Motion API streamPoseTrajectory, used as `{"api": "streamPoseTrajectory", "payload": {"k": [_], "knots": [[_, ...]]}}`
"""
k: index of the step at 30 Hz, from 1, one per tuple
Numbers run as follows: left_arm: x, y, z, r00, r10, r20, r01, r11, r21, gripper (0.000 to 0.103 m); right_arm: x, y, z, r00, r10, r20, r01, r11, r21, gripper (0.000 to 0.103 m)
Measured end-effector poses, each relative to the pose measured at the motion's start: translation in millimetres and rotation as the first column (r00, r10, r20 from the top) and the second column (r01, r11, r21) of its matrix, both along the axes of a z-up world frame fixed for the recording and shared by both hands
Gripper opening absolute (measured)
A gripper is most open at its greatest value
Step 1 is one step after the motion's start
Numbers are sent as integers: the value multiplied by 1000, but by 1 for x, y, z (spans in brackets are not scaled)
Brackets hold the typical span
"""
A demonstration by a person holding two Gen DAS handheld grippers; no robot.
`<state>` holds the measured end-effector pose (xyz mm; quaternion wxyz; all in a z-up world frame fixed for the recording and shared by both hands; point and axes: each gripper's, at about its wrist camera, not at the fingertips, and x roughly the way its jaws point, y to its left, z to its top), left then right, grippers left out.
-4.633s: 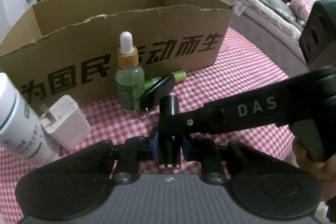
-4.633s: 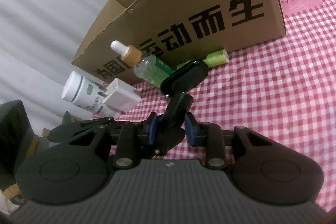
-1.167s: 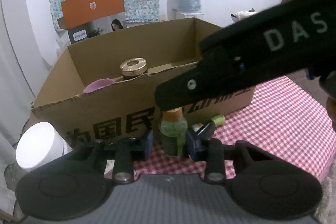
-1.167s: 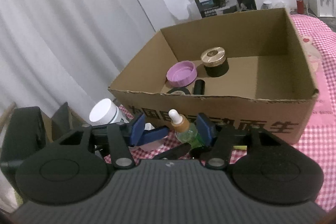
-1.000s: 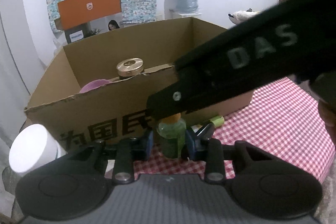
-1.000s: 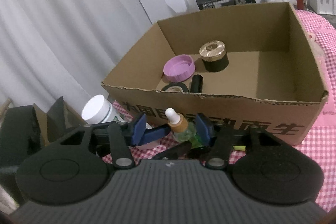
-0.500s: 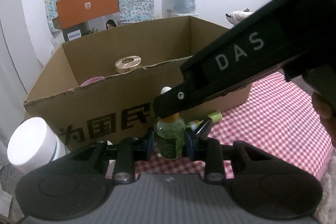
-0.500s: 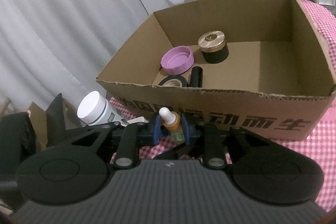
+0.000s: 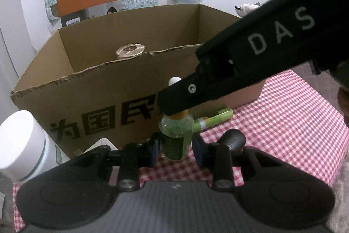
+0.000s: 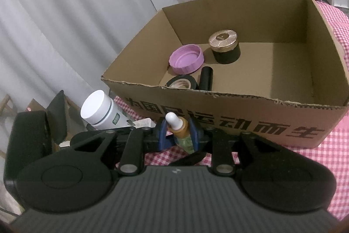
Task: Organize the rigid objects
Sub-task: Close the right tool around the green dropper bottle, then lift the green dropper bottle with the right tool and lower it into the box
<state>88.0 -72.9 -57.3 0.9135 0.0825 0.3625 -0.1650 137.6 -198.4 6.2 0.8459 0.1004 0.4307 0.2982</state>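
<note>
A green dropper bottle (image 9: 176, 137) with an amber collar and white bulb stands on the checked cloth in front of a cardboard box (image 9: 104, 97). My right gripper (image 10: 177, 134) is shut on the dropper bottle (image 10: 180, 128) at its collar. My left gripper (image 9: 175, 149) has its blue pads on either side of the bottle's body with small gaps. The right gripper's arm crosses the left wrist view from the right. The box (image 10: 240, 106) holds a gold-lidded black jar (image 10: 224, 47), a purple lid (image 10: 186, 59), a tape roll (image 10: 182, 83) and a black tube (image 10: 206, 78).
A white-capped bottle (image 9: 24, 143) stands at the left of the box, also in the right wrist view (image 10: 100, 110). A green tube (image 9: 214, 118) and a black object (image 9: 232, 140) lie on the cloth (image 9: 294, 134) by the box. A white charger (image 9: 102, 144) lies behind the left finger.
The right gripper has closed on the dropper bottle's collar. The left gripper's pads have parted slightly around the bottle's body. Both views have shifted a little toward the box.
</note>
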Motion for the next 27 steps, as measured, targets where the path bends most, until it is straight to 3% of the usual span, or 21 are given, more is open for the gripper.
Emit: {"api": "streamPoseTrajectory", "payload": {"k": [17, 27], "knots": [[-17, -3, 10, 998, -12, 57, 11, 1000, 7, 33, -7, 2, 6, 1000, -1, 12, 1, 1000, -17, 23], [-48, 0, 60, 987, -6, 158, 6, 1000, -4, 33, -39, -4, 54, 993, 28, 111, -30, 999, 13, 23]]}}
